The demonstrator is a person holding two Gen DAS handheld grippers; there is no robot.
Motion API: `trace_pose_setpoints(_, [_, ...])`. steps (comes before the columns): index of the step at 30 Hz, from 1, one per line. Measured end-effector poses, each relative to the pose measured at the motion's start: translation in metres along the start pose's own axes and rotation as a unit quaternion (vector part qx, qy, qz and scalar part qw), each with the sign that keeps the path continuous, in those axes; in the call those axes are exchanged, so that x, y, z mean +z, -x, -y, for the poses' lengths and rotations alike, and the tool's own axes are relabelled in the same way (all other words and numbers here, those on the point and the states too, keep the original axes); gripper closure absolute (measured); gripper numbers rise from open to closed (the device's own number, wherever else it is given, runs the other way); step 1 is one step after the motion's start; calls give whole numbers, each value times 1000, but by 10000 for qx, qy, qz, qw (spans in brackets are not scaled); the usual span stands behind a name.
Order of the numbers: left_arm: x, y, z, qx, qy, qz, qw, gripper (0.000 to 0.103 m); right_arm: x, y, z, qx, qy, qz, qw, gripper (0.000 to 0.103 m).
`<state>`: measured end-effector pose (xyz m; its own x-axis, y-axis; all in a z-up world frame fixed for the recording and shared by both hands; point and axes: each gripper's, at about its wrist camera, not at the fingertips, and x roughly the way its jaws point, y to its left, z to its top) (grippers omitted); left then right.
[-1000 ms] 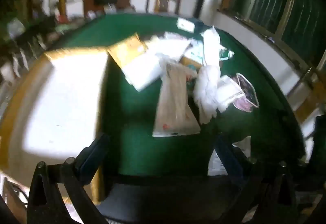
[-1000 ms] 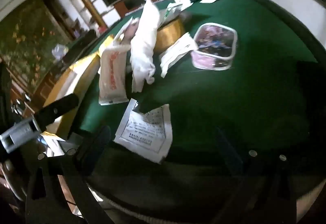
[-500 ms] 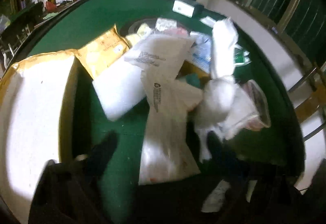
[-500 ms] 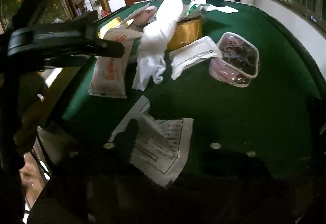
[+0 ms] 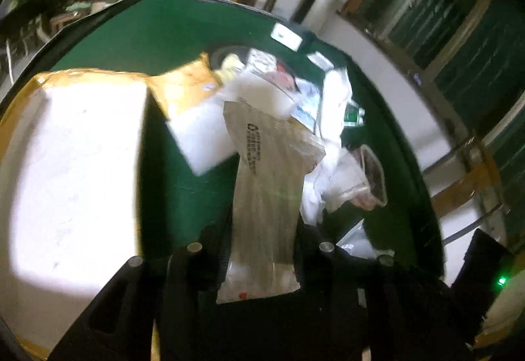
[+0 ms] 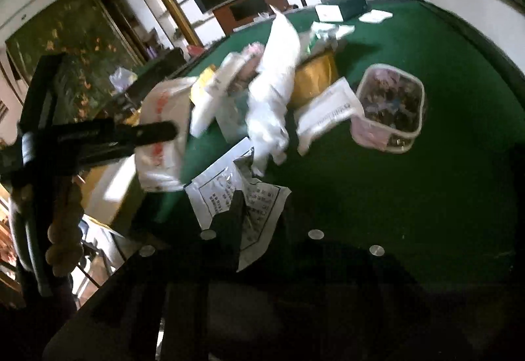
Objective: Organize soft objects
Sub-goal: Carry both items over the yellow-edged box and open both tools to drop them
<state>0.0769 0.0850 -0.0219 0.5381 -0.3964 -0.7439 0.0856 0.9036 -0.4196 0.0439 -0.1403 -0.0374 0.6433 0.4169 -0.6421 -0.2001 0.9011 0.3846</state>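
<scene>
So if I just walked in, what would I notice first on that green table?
Probably the messy pile of plastic bags heaped in the middle of the green table, with a tall white one sticking up. Just right of the pile sits a clear tub full of small things. At the table's left edge lies a big white package, glaring in the light.

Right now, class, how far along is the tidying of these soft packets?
Nothing looks sorted: the pile lies heaped on the green table. In hand: left claw straddles the beige bag; right claw meets the printed packet. Left: everything else.
</scene>
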Motion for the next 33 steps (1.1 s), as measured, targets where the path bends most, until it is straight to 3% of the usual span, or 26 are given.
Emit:
trace_pose_setpoints(2, [-1,23,-12,-206,151,97,9996,72,9,5,-8,-17,-13,143,9999,83])
trace_pose_setpoints(4, [8,38,-23,-160,202,249,9994,72,17,5,-22,104,87,213,9997,83])
trace_pose_setpoints(9, [7,82,-66,770,456,621,9941,72,45,-29,-80,523,464,20,9976,83])
trace_pose_setpoints(11, [4,86,-91,1039,668,580,9906,72,53,-56,-114,726,694,-175,9948,83])
trace_pose_setpoints(15, [-1,80,-128,1452,984,455,9834,72,48,-107,-171,715,1279,-621,9873,83])
trace_pose_setpoints(18, [-6,71,-147,1420,1227,225,9820,72,38,-140,-202,564,1623,-962,9804,83])
trace_pose_setpoints(23, [-18,58,-152,1521,1138,-175,9816,70,16,-162,-214,209,1940,-1292,9722,82])
trace_pose_setpoints(25, [-17,59,-150,1618,1065,-54,9811,63,16,-163,-215,140,2068,-1268,9700,81])
trace_pose_setpoints(27, [-15,61,-149,1496,1063,11,9830,54,18,-159,-217,12,2145,-1149,9699,73])
trace_pose_setpoints(30, [-17,77,-152,1177,1231,461,9843,30,19,-147,-217,155,2150,-920,9721,37])
trace_pose_setpoints(33, [-19,89,-149,1158,1365,669,9816,30,21,-135,-218,290,2141,-643,9743,31])
